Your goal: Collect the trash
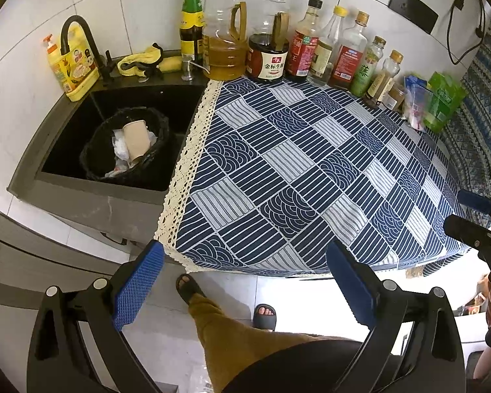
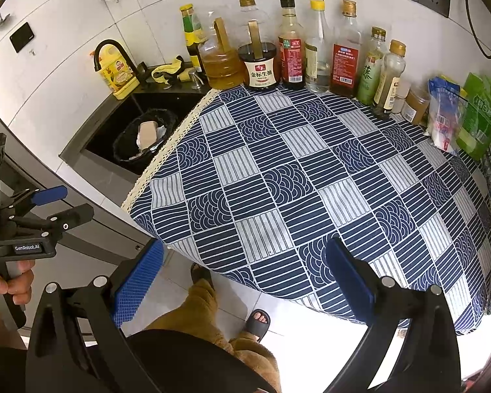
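Note:
A black trash bag (image 1: 96,150) sits in the dark sink (image 1: 65,121), holding a tan paper cup (image 1: 136,140) and crumpled white wrappers (image 1: 120,150). The bag (image 2: 124,145) and cup (image 2: 147,134) also show in the right wrist view. My left gripper (image 1: 245,281) is open and empty, held back above the floor in front of the counter's front edge. My right gripper (image 2: 245,278) is open and empty, also in front of the counter. The left gripper also appears in the right wrist view (image 2: 62,203), open.
A blue patterned cloth (image 1: 311,170) with a lace edge covers the counter. Several sauce and oil bottles (image 1: 271,36) line the back wall. Green and white bags (image 1: 442,104) stand at the right. A faucet (image 1: 78,32), yellow soap bottle (image 1: 72,68) and yellow rag (image 1: 140,60) sit behind the sink.

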Demonstrator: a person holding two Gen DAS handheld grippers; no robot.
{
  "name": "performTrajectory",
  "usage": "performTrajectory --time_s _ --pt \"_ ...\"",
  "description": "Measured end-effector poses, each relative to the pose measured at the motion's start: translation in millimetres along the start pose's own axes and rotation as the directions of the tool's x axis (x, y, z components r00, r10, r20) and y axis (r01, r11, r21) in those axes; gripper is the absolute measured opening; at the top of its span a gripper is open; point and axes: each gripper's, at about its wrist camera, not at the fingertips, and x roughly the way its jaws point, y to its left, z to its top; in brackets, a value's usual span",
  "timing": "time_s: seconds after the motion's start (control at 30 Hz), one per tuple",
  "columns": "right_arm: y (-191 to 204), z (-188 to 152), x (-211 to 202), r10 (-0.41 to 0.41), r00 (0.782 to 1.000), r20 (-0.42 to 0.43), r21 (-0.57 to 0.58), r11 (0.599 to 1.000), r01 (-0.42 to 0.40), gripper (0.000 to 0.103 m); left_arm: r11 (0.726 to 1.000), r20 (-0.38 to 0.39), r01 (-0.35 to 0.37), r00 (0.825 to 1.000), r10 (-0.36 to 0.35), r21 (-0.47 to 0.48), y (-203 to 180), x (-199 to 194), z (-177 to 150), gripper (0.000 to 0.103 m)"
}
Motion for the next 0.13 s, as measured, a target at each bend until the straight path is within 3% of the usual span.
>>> performTrajectory --time_s 0.13 --pt "-0.3 0.7 0.6 0.002 1.000 0.001 -0.005 1.000 -0.002 0.098 1.000 -0.003 -0.001 1.000 0.001 0.000 0.4 0.6 0.8 0.096"
